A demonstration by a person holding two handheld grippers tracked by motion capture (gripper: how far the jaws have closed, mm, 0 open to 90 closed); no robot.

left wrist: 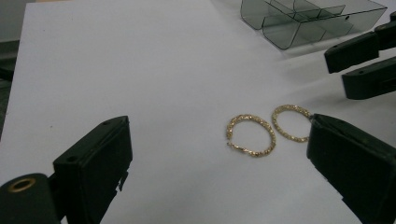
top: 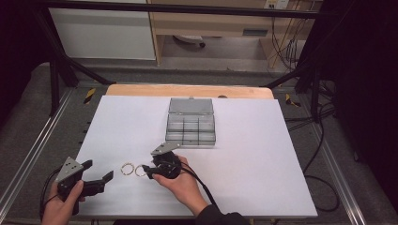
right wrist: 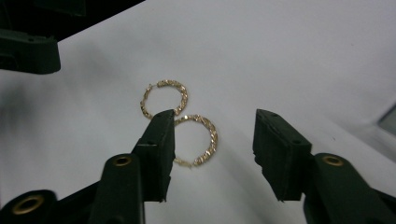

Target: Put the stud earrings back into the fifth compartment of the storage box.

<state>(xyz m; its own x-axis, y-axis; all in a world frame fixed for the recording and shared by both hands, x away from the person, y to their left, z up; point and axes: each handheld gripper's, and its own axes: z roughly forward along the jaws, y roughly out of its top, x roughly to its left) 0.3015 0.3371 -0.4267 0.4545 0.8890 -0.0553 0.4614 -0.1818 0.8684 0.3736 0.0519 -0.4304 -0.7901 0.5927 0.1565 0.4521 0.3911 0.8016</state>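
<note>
Two gold hoop earrings lie side by side on the white table top [top: 244, 154]. The left earring [top: 123, 169] [left wrist: 254, 152] [right wrist: 183, 95] lies just ahead of my left gripper [top: 98, 169] [left wrist: 217, 122], whose jaws stand wide open and low over the table. The right earring [top: 136, 171] [left wrist: 286, 134] [right wrist: 212, 135] lies at the tips of my right gripper [top: 146, 169] [right wrist: 212, 116] [left wrist: 336, 72]. Its jaws stand half apart, one on each side of that hoop, and the pads do not touch it. One jaw hides part of the hoop's rim.
A clear grey compartment box [top: 191, 129] [left wrist: 299, 28] with its lid raised stands at the middle of the table, beyond the right hand. The table's wooden far edge [top: 187, 90] and a metal frame rail [top: 33, 140] border the white surface.
</note>
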